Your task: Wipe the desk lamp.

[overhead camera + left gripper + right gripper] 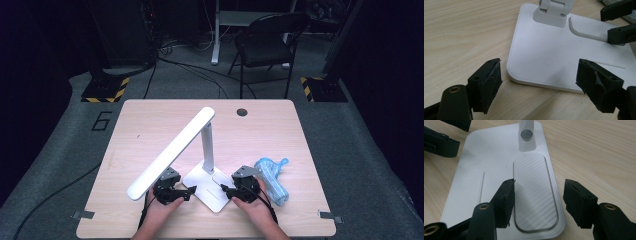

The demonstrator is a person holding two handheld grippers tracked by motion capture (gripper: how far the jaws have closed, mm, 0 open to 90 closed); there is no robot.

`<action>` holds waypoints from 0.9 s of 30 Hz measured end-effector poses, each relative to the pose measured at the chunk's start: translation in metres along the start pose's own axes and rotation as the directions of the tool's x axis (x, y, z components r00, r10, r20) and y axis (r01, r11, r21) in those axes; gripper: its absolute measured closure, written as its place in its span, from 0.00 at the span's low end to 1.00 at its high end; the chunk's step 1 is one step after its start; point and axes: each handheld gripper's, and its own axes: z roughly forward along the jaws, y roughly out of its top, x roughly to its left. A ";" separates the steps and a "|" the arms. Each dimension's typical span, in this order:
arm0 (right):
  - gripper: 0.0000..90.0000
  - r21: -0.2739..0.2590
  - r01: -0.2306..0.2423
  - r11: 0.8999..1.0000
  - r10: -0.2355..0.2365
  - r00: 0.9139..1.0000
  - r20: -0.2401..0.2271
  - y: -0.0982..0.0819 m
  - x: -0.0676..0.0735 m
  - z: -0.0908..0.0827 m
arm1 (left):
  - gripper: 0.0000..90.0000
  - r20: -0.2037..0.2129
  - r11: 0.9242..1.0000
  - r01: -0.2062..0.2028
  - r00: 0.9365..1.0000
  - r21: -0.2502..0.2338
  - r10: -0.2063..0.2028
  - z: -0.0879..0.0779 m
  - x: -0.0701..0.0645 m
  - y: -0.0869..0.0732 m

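Observation:
A white desk lamp stands near the table's front edge, its flat base (209, 189) between my two grippers and its long head (170, 155) slanting down to the left. My left gripper (189, 192) points at the base's left corner. In the left gripper view its jaws stand open (541, 82) astride the base's near corner (544, 55), where a faint power symbol (547, 61) shows; the pads are not touching it. My right gripper (224, 189) is open (541, 201) over the base's ribbed pad (534, 190), with one fingertip (505, 198) above the base and the other past its edge.
A blue plastic bottle (272, 180) lies on the table just right of my right hand. A round cable hole (242, 112) sits at the table's far edge. Beyond the table stand a black chair (267, 45) and floor cables.

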 end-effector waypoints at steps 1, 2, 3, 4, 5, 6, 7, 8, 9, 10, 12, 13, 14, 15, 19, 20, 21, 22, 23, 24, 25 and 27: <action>0.46 0.006 -0.016 1.000 0.016 1.000 0.003 0.000 0.000 -0.001 | 0.22 0.004 1.000 0.005 1.000 -0.002 -0.005 0.001 0.001 0.000; 0.46 0.003 -0.023 1.000 0.023 1.000 0.006 0.000 -0.001 -0.003 | 0.22 0.009 1.000 0.012 1.000 -0.001 -0.012 0.002 0.003 0.001; 0.44 -0.020 -0.017 1.000 0.017 1.000 -0.003 -0.001 -0.001 -0.009 | 0.22 0.014 1.000 0.009 1.000 0.008 -0.010 0.004 0.004 0.002; 0.44 -0.020 -0.017 1.000 0.017 1.000 -0.003 -0.001 -0.001 -0.009 | 0.22 0.014 1.000 0.009 1.000 0.008 -0.010 0.004 0.004 0.002; 0.44 -0.024 -0.024 0.999 0.024 1.000 -0.005 -0.001 -0.001 -0.011 | 0.22 0.021 1.000 0.002 1.000 0.009 -0.003 0.006 0.005 0.003; 0.44 -0.033 -0.029 0.999 0.029 1.000 -0.010 -0.003 0.001 -0.015 | 0.22 0.017 1.000 0.008 1.000 0.003 -0.008 0.007 0.005 0.003; 0.43 -0.039 -0.036 0.999 0.036 0.999 -0.013 -0.005 0.003 -0.020 | 0.22 0.020 1.000 0.002 1.000 0.007 -0.002 0.008 0.005 0.004; 0.43 -0.039 -0.036 0.999 0.036 0.999 -0.013 -0.005 0.003 -0.020 | 0.22 0.028 1.000 -0.010 1.000 0.012 0.009 0.009 0.006 0.005; 0.42 -0.042 -0.039 0.998 0.038 0.999 -0.019 -0.008 0.006 -0.024 | 0.22 0.026 1.000 -0.017 1.000 0.014 0.017 0.010 0.006 0.006; 0.42 -0.039 -0.021 0.999 0.020 0.999 -0.025 -0.010 0.009 -0.027 | 0.22 0.026 1.000 -0.021 0.999 0.014 0.021 0.011 0.005 0.007; 0.41 -0.032 -0.012 0.999 0.012 0.999 -0.030 -0.016 0.015 -0.030 | 0.22 0.035 1.000 -0.025 0.999 0.015 0.025 0.012 0.005 0.008; 0.40 -0.020 -0.009 1.000 0.008 0.999 -0.040 -0.020 0.020 -0.031 | 0.22 0.035 1.000 -0.020 0.999 0.013 0.020 0.013 0.004 0.008; 0.40 -0.020 -0.009 1.000 0.008 0.999 -0.040 -0.020 0.020 -0.031 | 0.22 0.040 0.999 -0.033 0.999 0.018 0.032 0.014 0.004 0.008; 0.40 -0.015 -0.007 1.000 0.007 0.999 -0.047 -0.023 0.023 -0.032 | 0.22 0.042 0.999 -0.037 0.998 0.025 0.036 0.015 0.004 0.009; 0.37 0.003 0.019 1.000 -0.019 0.998 -0.056 -0.034 0.031 -0.032 | 0.22 0.047 0.999 -0.035 0.998 0.036 0.034 0.016 0.003 0.008; 0.37 0.003 0.019 1.000 -0.019 0.998 -0.056 -0.034 0.031 -0.032 | 0.22 0.048 0.999 -0.030 0.998 0.032 0.029 0.016 0.003 0.008; 0.36 0.014 0.008 1.000 -0.007 0.998 -0.066 -0.038 0.031 -0.030 | 0.22 0.051 0.999 -0.030 0.998 0.030 0.029 0.016 0.003 0.008; 0.36 0.014 0.008 1.000 -0.007 0.998 -0.066 -0.038 0.031 -0.030 | 0.22 0.051 0.999 -0.031 0.998 0.026 0.029 0.016 0.003 0.008; 0.36 0.018 -0.001 1.000 0.002 0.997 -0.071 -0.039 0.032 -0.030 | 0.22 0.054 0.999 -0.032 0.998 0.025 0.031 0.017 0.003 0.007; 0.36 0.020 0.013 1.000 -0.012 0.997 -0.071 -0.040 0.032 -0.030 | 0.22 0.058 0.999 -0.040 0.998 0.028 0.038 0.017 0.003 0.007; 0.36 0.018 -0.002 1.000 0.003 0.997 -0.075 -0.041 0.033 -0.029 | 0.21 0.058 0.999 -0.043 0.997 0.031 0.041 0.017 0.003 0.007; 0.32 0.017 0.009 1.000 -0.008 0.997 -0.080 -0.041 0.034 -0.028 | 0.21 0.055 0.998 -0.051 0.997 0.033 0.049 0.018 0.003 0.007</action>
